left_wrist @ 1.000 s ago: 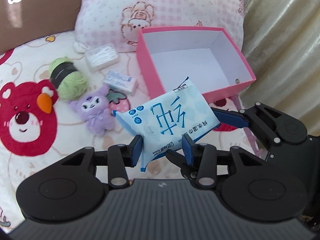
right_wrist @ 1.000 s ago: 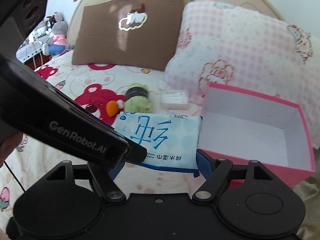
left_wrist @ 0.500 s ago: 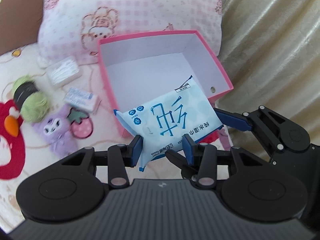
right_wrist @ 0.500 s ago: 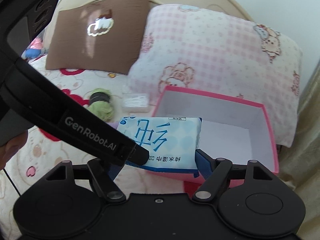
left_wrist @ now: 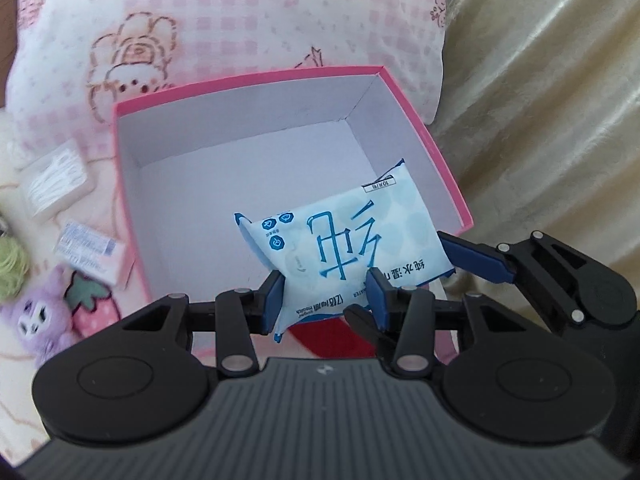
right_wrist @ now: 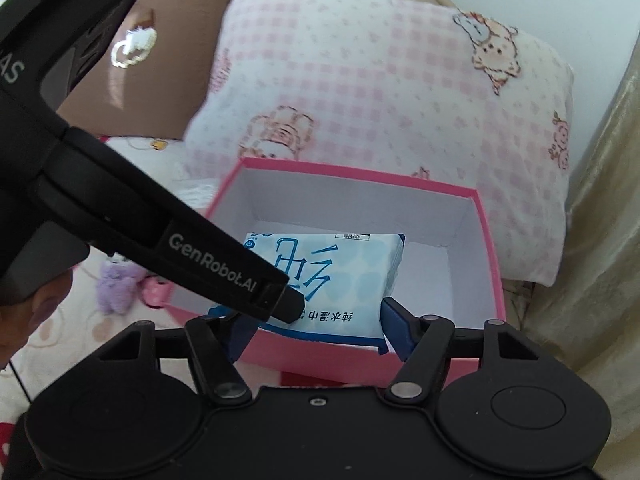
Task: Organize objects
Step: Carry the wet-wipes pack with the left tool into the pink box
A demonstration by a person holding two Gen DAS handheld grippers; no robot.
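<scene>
While the left gripper (left_wrist: pixel 326 294) pinches the near edge of a blue-and-white pack of wet wipes (left_wrist: pixel 344 240) between its blue pads, the pack hangs above the open pink box (left_wrist: pixel 424 140), tilted, its far corner over the white floor of the box near the right-hand wall. The right gripper (right_wrist: pixel 316 328) straddles the same pack from the side; its jaws have just been closing, with the pack between them, yet whether its pads now press on the wrapper cannot be told, since the left gripper's black body crosses in front of one pad and the other pad stands just beside the pack's corner. Beyond the pack the box shows nothing else inside, only bare white walls and a bare floor, so the sorting looks to be at its first item, with the pack over the box but not yet let go. Left of the box, on the cartoon-print bed (left_wrist: pixel 24 352), the remaining things wait: a clear case of cotton swabs (left_wrist: pixel 54 182), a small flat white packet (left_wrist: pixel 90 250), a purple plush toy (left_wrist: pixel 38 326), a pink strawberry-shaped piece (left_wrist: pixel 96 308) and a ball of green yarn (left_wrist: pixel 10 262) at the frame's edge. Behind the box lie a pink checked pillow (right_wrist: pixel 380 92) and a brown pillow (right_wrist: pixel 148 68). By that count one item is nearly placed and about five are left to gather.
</scene>
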